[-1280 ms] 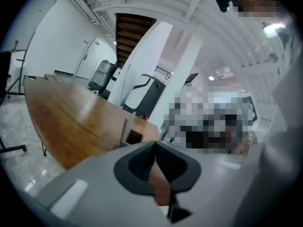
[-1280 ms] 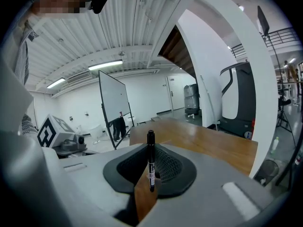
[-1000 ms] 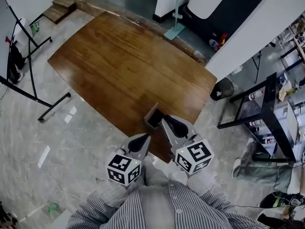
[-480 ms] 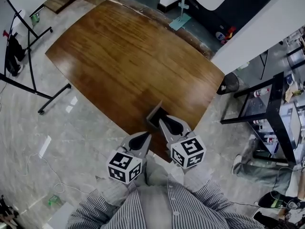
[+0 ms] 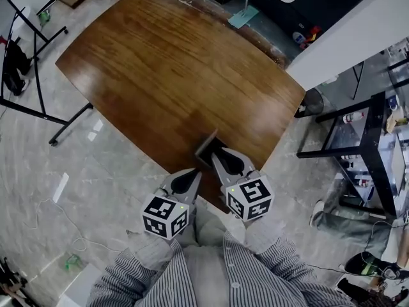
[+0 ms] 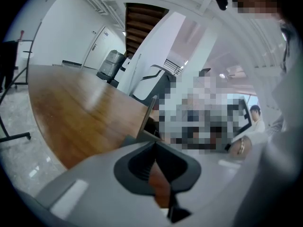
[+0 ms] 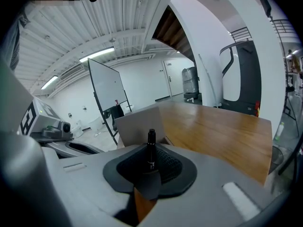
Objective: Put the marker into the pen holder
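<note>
A grey box-shaped pen holder [image 5: 208, 147] stands on the wooden table [image 5: 166, 69], close to its near edge. My right gripper [image 5: 219, 153] points at the holder from just behind it, its tips beside the holder's opening. It is shut on a black marker [image 7: 151, 151], which stands upright between the pads with its cap toward the holder [image 7: 139, 122]. My left gripper [image 5: 192, 175] hangs at the table's near edge, left of the holder, and is shut with nothing in it [image 6: 154, 146]. The holder's edge [image 6: 148, 113] shows just beyond it.
A black metal shelf rack [image 5: 364, 146] stands on the floor to the right. A black stand with long legs [image 5: 38, 98] is at the left. A dark bin [image 5: 312, 100] sits by the table's right corner. The person's striped sleeves [image 5: 211, 274] fill the bottom.
The head view has shifted a little, so the table sits slightly differently in frame. Both grippers hold their places by the holder; the marker stays in the right one.
</note>
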The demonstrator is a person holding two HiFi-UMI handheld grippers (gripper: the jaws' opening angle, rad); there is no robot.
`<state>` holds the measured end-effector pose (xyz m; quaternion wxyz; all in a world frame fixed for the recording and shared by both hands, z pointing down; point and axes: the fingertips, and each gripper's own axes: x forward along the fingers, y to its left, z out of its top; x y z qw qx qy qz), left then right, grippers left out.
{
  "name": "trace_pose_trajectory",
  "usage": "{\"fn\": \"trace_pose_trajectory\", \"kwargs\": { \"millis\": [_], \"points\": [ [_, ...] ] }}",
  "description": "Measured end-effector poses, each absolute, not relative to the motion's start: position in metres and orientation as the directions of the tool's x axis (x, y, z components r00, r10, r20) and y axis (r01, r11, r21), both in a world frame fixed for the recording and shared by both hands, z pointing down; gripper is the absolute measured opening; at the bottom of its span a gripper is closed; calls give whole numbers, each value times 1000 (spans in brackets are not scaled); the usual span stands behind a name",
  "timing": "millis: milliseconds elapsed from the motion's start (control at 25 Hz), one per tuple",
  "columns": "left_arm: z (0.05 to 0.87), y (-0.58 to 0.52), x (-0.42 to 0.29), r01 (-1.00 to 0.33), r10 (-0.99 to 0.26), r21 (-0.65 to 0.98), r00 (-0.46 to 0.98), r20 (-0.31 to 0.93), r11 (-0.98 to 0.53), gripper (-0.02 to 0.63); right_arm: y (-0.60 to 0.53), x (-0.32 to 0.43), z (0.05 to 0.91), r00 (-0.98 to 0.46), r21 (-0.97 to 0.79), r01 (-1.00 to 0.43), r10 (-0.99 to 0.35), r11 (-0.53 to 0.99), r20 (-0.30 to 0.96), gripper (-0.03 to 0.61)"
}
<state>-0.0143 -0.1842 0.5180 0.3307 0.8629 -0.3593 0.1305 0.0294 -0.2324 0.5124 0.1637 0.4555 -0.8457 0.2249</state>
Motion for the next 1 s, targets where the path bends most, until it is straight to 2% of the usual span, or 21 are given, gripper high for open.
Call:
{"fn": "trace_pose_trajectory", "kwargs": {
  "millis": [480,880,1000],
  "points": [
    [523,-191,-20,-726,-560,494,685,465,-478,8,-236,24,520,-513,-175,-846,-680,503,524,52],
    [524,-193,-28,-733,-571,499,676,465,-462,7,-232,20,520,-518,-173,-840,-666,514,536,124],
    [526,-192,-30,-737,-573,502,672,469,-453,8,-230,24,520,-509,-170,-846,-671,506,539,126]
  ]
}}
